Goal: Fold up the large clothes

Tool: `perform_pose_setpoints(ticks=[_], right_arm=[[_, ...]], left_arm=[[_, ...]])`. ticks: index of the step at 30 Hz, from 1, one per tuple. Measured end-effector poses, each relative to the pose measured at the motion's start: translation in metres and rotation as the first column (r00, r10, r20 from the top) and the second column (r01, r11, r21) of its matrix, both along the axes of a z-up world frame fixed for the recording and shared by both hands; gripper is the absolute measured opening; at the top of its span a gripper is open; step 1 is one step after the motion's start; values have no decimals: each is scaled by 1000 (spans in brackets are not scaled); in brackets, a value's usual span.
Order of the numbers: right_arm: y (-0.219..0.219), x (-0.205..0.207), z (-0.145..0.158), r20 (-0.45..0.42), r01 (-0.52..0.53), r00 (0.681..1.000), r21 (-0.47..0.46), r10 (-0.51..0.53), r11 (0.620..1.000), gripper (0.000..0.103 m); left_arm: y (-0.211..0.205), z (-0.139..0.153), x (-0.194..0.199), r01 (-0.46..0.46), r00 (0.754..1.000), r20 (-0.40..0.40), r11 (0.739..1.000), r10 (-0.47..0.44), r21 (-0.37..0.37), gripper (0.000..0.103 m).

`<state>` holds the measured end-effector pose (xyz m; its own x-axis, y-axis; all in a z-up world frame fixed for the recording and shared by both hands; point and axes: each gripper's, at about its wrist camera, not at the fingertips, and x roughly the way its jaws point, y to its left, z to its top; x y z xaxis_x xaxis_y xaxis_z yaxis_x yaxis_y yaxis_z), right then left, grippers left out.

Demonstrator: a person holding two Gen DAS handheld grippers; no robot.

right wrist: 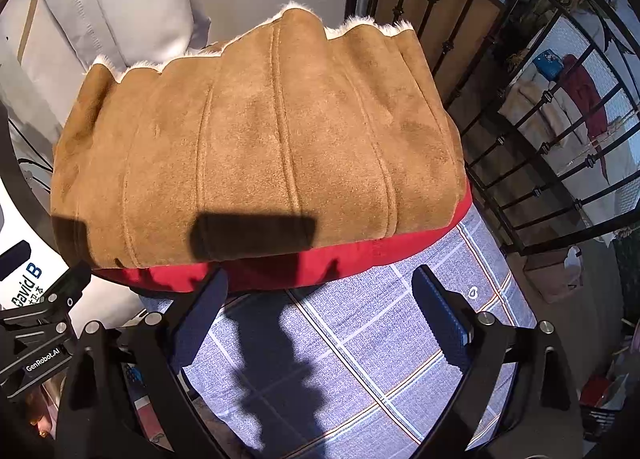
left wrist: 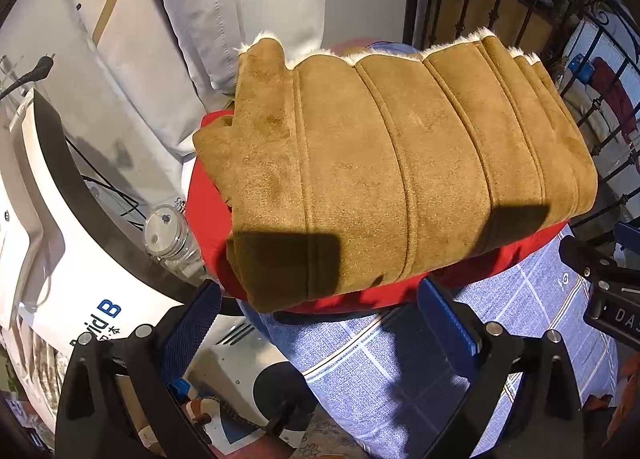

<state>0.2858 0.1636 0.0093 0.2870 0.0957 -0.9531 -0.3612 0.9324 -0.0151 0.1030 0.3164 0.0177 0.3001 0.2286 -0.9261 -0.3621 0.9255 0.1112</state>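
Note:
A brown suede coat (left wrist: 400,163) with white fleece lining lies folded into a thick bundle on top of a folded red garment (left wrist: 208,211), on a surface covered by a blue checked cloth (left wrist: 400,363). The coat also shows in the right wrist view (right wrist: 260,151), above the red garment (right wrist: 360,255) and the checked cloth (right wrist: 360,339). My left gripper (left wrist: 318,299) is open and empty, just short of the bundle's near edge. My right gripper (right wrist: 320,287) is open and empty, also just in front of the bundle. Each gripper's body shows at the edge of the other's view.
A clear plastic jar (left wrist: 168,231) stands left of the bundle beside a white printed banner (left wrist: 80,259). White fabric rolls (left wrist: 200,19) lean behind. A black iron railing (right wrist: 520,99) runs along the right, with clutter beyond it.

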Motion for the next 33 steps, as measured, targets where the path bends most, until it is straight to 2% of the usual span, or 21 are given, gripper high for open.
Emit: perform_pose_setpoints(ticks=[17,24,29,33], right_arm=[[2,-5,0,-1,-8,1000,-1,8,1000,92],[2,-5,-1,-2,-7,1000,1,7,1000,92],[3,-6,1,-9,-7,1000,17,7,1000,92],[3,-6,0,-8,-6,1000,17,6,1000,92]], left_arm=[[-1,1,-3,-1,1000,4,1000,1,-4,97],[-9,4,-4,34,999,20,997,-36,70,97],[-7,4,-5,23,1000,16,1000,-23,16,97],[-7,5,-6,20,1000,13,999,-21,24,97]])
